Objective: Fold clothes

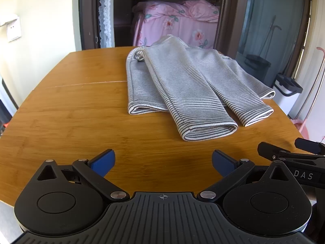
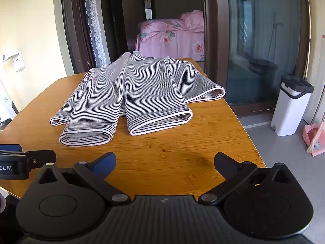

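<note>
1. Left gripper (image 1: 163,162): fingers (image 1: 103,161) spread wide, released, nothing between them; hovers over the bare near edge of the wooden surface (image 1: 71,111).
2. Striped garment (image 1: 182,85): grey-and-white, lies flat on the surface's far half, toward the right; both sleeves folded in over the body, cuffs pointing at the camera. Left sleeve (image 1: 189,97) on top, its cuff nearest the grippers. Well apart from both grippers.
3. Right gripper (image 2: 164,163): fingers (image 2: 227,163) also spread, released, empty; over the surface's near right corner. Its tip shows at the right edge of the left wrist view.
4. Same garment (image 2: 138,89) in the right wrist view: two sleeves side by side, hem reaching the surface's right edge.
5. Background, left to right: wall switch (image 2: 17,62), lace curtain (image 2: 94,20), pink floral bed (image 2: 172,38) through the doorway, glass door (image 2: 264,50), white bin with black lid (image 2: 288,109) on the floor.
</note>
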Tool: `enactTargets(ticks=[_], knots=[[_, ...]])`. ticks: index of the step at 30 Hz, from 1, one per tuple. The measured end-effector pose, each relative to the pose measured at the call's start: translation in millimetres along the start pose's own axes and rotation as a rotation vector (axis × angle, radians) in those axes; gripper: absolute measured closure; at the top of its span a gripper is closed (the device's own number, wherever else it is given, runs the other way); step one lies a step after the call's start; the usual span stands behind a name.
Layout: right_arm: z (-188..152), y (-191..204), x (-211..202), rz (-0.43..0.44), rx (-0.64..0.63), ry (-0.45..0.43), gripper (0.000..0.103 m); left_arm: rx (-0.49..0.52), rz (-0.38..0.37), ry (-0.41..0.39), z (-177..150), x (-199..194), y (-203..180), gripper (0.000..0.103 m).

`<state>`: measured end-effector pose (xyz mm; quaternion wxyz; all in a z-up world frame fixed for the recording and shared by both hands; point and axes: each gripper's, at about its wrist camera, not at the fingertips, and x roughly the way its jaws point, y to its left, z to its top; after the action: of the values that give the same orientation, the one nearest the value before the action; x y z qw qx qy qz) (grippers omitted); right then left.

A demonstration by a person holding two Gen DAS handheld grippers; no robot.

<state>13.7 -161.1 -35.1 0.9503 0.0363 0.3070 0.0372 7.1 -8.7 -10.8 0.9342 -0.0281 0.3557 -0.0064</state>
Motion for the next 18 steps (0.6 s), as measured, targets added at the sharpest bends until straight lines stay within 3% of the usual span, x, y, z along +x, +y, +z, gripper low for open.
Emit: enactTargets(ticks=[18], knots=[[7,5,14,-0.008,-0.055,0.021,0.000,-0.007,0.005,0.036,2,12,3,0.000]])
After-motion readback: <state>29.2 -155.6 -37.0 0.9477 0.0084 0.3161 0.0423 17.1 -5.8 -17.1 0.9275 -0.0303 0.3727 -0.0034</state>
